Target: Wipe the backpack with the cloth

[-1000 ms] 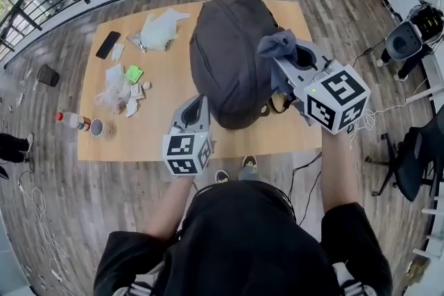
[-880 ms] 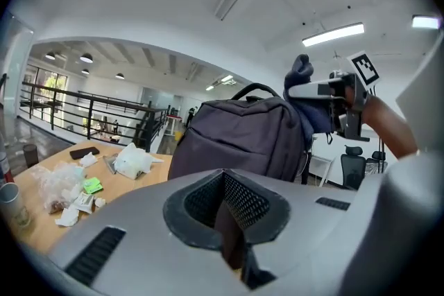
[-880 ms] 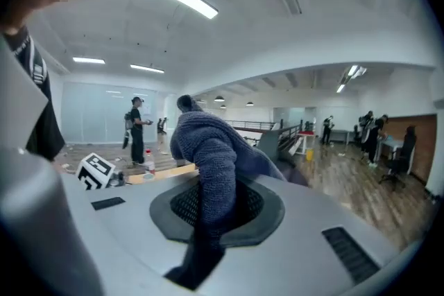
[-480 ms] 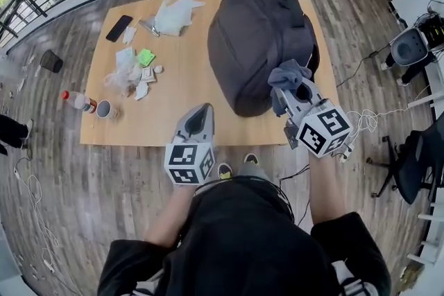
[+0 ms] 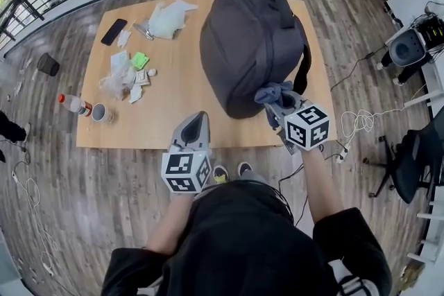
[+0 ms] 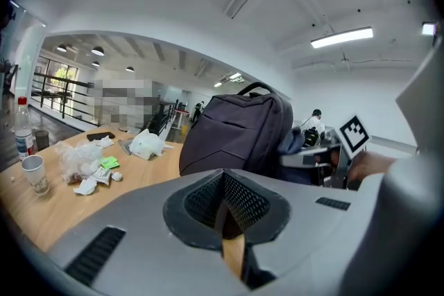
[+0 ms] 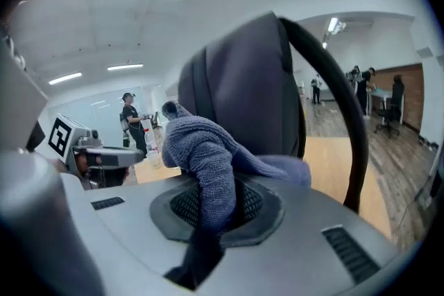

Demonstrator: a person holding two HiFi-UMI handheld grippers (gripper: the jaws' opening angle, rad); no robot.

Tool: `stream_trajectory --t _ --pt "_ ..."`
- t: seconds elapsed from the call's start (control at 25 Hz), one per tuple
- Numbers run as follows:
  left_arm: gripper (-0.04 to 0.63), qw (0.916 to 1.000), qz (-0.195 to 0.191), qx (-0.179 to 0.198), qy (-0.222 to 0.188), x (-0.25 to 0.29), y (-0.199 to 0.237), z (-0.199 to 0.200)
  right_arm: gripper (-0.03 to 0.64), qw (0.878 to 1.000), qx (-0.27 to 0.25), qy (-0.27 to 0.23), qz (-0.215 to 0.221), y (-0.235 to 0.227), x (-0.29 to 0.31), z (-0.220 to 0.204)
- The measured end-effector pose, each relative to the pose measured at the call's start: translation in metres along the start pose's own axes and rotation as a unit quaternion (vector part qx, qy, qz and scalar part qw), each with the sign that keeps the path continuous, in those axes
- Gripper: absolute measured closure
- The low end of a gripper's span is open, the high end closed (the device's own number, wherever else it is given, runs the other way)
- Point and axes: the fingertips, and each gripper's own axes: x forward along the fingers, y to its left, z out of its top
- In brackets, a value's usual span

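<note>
Backpack point(image 5: 253, 45), dark grey, stands bulging on the wooden surface point(image 5: 180, 107). Nearest the person, the left claw point(image 5: 198, 123) hovers at the surface's near edge, left of the backpack's base, jaws closed on nothing. The right claw point(image 5: 276, 102) is clamped on the blue-grey cloth point(image 5: 272, 92), which lies against the backpack's near lower side beside a black strap. Left of the backpack sit a cup point(image 5: 100, 111), a bottle point(image 5: 75, 105) and wrappers point(image 5: 128, 76); farther off lie a white bag point(image 5: 170, 17) and a phone point(image 5: 114, 31).
</note>
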Motion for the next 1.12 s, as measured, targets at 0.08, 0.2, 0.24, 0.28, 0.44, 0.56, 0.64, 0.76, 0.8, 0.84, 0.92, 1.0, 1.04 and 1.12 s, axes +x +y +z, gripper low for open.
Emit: stream_trajectory --t 0.08,0.2,0.24,0.28,0.44,0.56,0.64,0.76,0.8,0.84,0.92,1.0,1.04,1.12 --pt "0.58 1.0 0.001 0.0 0.004 0.001 -0.005 0.0 0.575 0.998 -0.043 -0.036 0.01 0.007 -0.016 0.048" --pt "0.58 1.0 0.002 0.0 0.003 0.004 -0.014 0.006 0.575 0.992 -0.092 -0.084 0.028 0.005 -0.035 0.121" --pt "0.58 1.0 0.002 0.001 0.002 0.005 -0.018 0.008 0.575 0.99 -0.096 -0.094 0.035 0.001 -0.039 0.139" --pt "0.58 1.0 0.001 0.001 0.002 0.006 -0.021 0.011 0.575 0.989 -0.091 -0.108 0.04 -0.006 -0.043 0.154" --pt "0.58 1.0 0.0 0.0 0.002 0.012 -0.032 0.018 0.575 0.986 -0.071 -0.148 0.004 -0.05 -0.044 0.206" --pt "0.58 1.0 0.001 -0.002 0.002 0.019 -0.039 0.019 0.575 0.988 -0.078 -0.132 0.023 -0.047 -0.034 0.207" --pt "0.58 1.0 0.003 -0.004 0.004 0.023 -0.04 0.017 0.575 0.983 -0.095 -0.156 0.024 -0.036 -0.042 0.191" --pt "0.58 0.9999 0.009 -0.008 0.012 0.026 -0.041 0.01 0.575 0.973 -0.098 -0.21 0.019 -0.026 -0.06 0.16" --pt "0.58 0.9998 0.012 -0.01 0.016 0.026 -0.041 0.007 0.575 0.973 -0.097 -0.207 0.024 -0.023 -0.062 0.148" --pt "0.58 0.9996 0.015 -0.012 0.019 0.026 -0.041 0.004 0.575 0.976 -0.097 -0.193 0.03 -0.018 -0.06 0.134" --pt "0.58 0.9994 0.02 -0.014 0.024 0.027 -0.041 0.0 0.575 0.982 -0.096 -0.157 0.043 -0.01 -0.049 0.105" --pt "0.58 0.9993 0.022 -0.016 0.027 0.029 -0.042 -0.003 0.575 0.986 -0.106 -0.117 0.046 -0.002 -0.036 0.081" --pt "0.58 0.9992 0.022 -0.016 0.028 0.029 -0.043 -0.004 0.575 0.986 -0.122 -0.102 0.045 0.004 -0.033 0.075" --pt "0.58 0.9992 0.023 -0.017 0.028 0.028 -0.045 -0.004 0.575 0.982 -0.156 -0.097 0.049 0.02 -0.034 0.08"
